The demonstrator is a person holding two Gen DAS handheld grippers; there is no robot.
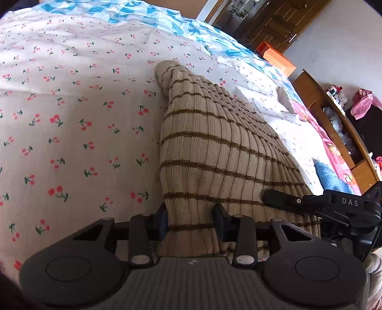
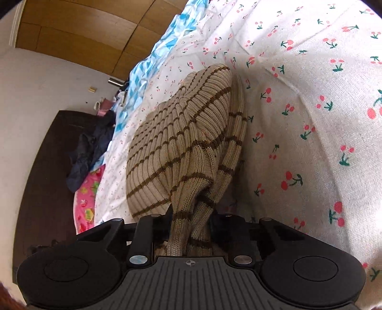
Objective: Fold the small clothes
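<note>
Item: left gripper, jaws clamped on the near hem of a beige ribbed knit garment with brown stripes, the cloth bunched between the pads. Item: right gripper, jaws likewise closed on a gathered, twisted fold of the same garment; it also shows at the right edge of the left wrist view, just beside the left gripper. Placement: both grips sit on the near edge, which judging by the task serves to lift that edge and carry it over toward the far end for a fold (the garment rises from the bed toward the jaws and looks taut rather than lying flat). The far end of the garment rests on the cherry-print sheet that covers the bed. Further out: a blue-and-white patterned cover, an orange box, a pink printed cloth, dark clothing heaped on a dark cabinet, a wooden wardrobe. Not determinable: what kind of garment this is, since sleeves or neckline are hidden in the folds; the pad faces themselves, buried in cloth; the holding hands, out of frame; clutter on the wooden shelf, too small to read.
</note>
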